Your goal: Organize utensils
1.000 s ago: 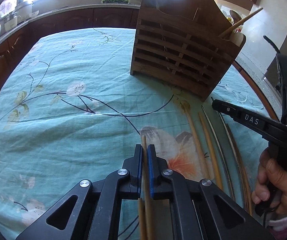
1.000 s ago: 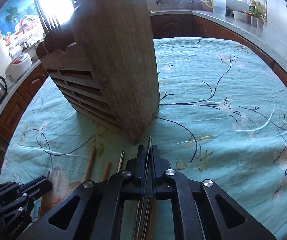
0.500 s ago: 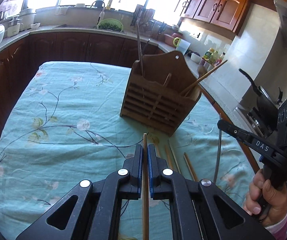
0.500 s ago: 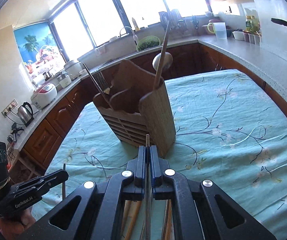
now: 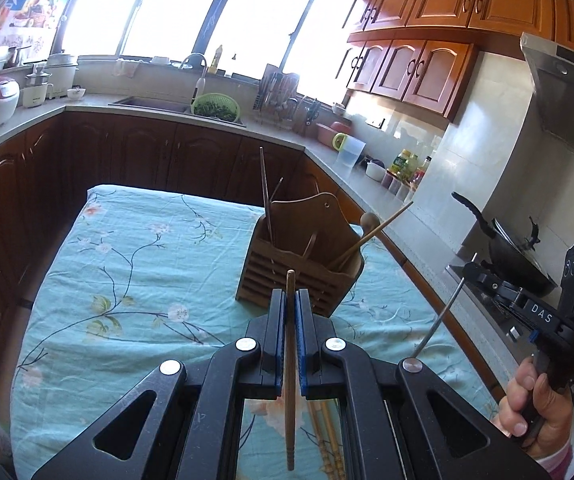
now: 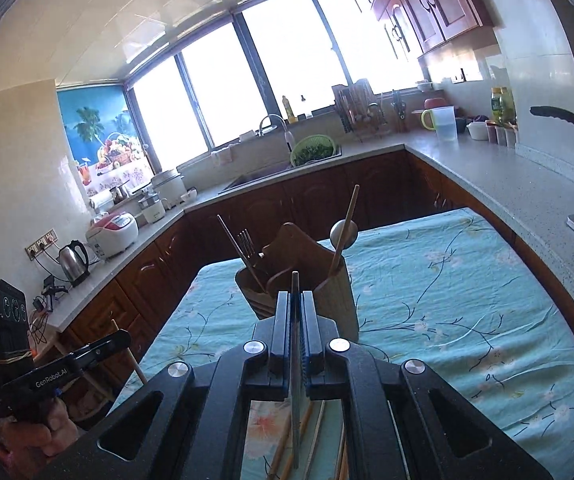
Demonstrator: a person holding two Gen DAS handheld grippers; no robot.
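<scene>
My left gripper (image 5: 290,304) is shut on a wooden chopstick (image 5: 290,380) and holds it high above the table, short of the wooden utensil holder (image 5: 301,260). My right gripper (image 6: 295,308) is shut on a metal chopstick (image 6: 295,380), also raised, in front of the holder (image 6: 307,280). The holder stands on the teal flowered tablecloth (image 5: 127,264) and has chopsticks, a fork and a wooden spoon in it. The right gripper with its metal chopstick also shows at the right of the left wrist view (image 5: 483,278). The left gripper shows at the lower left of the right wrist view (image 6: 121,340).
Several loose chopsticks (image 5: 327,432) lie on the cloth below the grippers (image 6: 299,436). A kitchen counter (image 6: 487,168) with a sink, a green colander (image 5: 215,106) and jars runs around the table. A black pan (image 5: 515,252) sits on the stove at the right.
Both grippers have lifted their chopsticks off the cloth and risen well above the table, pulling back from the holder, which now looks smaller and farther off.
</scene>
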